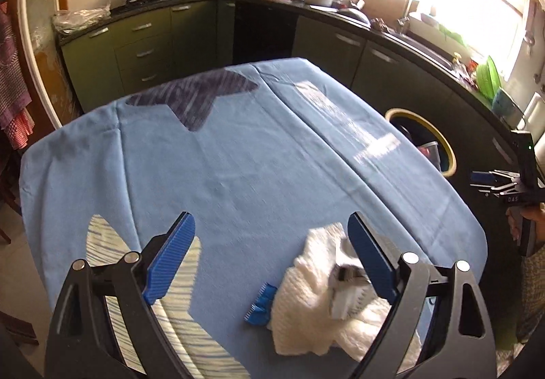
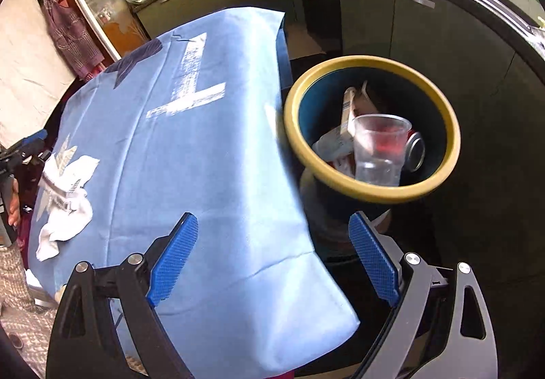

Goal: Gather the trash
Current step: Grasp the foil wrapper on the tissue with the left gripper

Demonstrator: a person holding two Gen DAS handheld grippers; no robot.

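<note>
Blue cloth (image 1: 238, 157) is covering the whole table, and on its near part we are seeing the remaining trash: a small blue plastic scrap (image 1: 260, 304) lying just left of a crumpled white paper towel (image 1: 306, 294), which has a piece of printed white packaging (image 1: 344, 294) lying on it. We are holding our left gripper (image 1: 270, 259) above this pile with its blue ribbed pads wide apart and nothing between them; the right pad (image 1: 369, 263) is hanging over the towel's edge. Further right, our right gripper (image 2: 272, 259) is hovering over the table's right edge, its jaws likewise spread and empty. Just beside that edge, the round dark bin with a yellow rim (image 2: 296, 140) is holding a clear plastic cup (image 2: 378, 147), a white carton (image 2: 340, 137) and a metal can (image 2: 414, 149).
</note>
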